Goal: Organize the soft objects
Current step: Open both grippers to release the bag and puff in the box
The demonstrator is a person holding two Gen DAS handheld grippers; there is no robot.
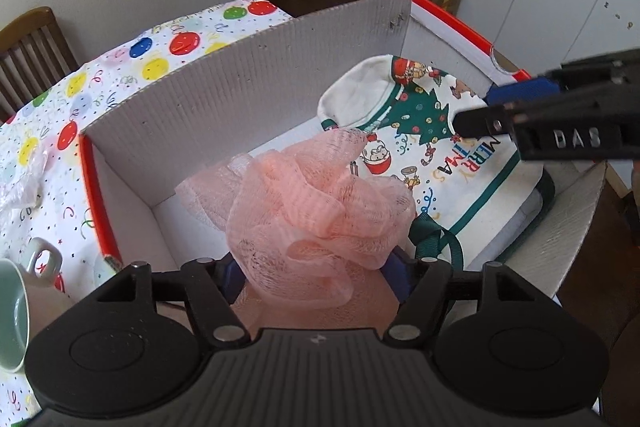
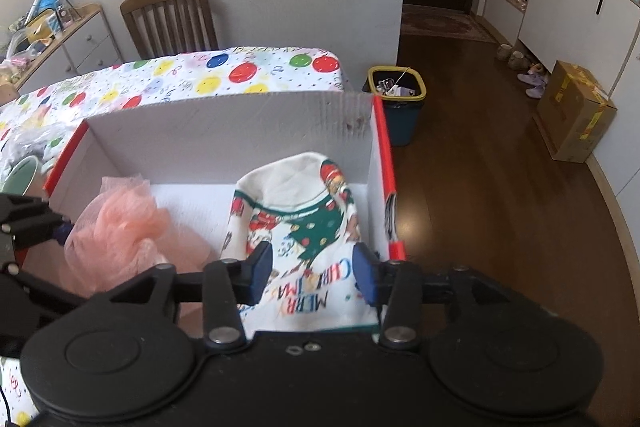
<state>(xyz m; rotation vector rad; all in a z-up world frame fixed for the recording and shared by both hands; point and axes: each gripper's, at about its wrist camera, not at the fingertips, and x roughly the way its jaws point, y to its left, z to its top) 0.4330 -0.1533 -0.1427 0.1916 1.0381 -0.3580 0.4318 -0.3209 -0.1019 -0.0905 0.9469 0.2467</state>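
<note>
A pink mesh bath sponge (image 1: pixel 316 211) is seen inside a white corrugated box (image 1: pixel 224 95), bunched directly ahead of the left gripper (image 1: pixel 316 279) and spilling between its blue-padded fingers; the jaws are spread and the pads are not seen pressing on the mesh, though they are largely covered by it. To the right of that gripper, in the same box, a folded Christmas-print cloth (image 2: pixel 308 227) reading "MERRY CHRISTMAS" is laid flat, with a green ribbon (image 1: pixel 436 243) showing at its near edge beside the sponge. The right gripper (image 2: pixel 314 273) is held just over the near part of the cloth, its jaws parted with printed fabric visible in the gap and neither blue pad pinching it. In the right wrist view the sponge (image 2: pixel 120 231) lies to the left of that gripper, next to the fingertips of the left one. Outside the box, a balloon-patterned tablecloth (image 2: pixel 224 75) extends beyond the far wall, a pale green mug (image 1: pixel 12 311) stands to the left of the left gripper, and a wooden chair (image 2: pixel 170 19) is placed past the table
</note>
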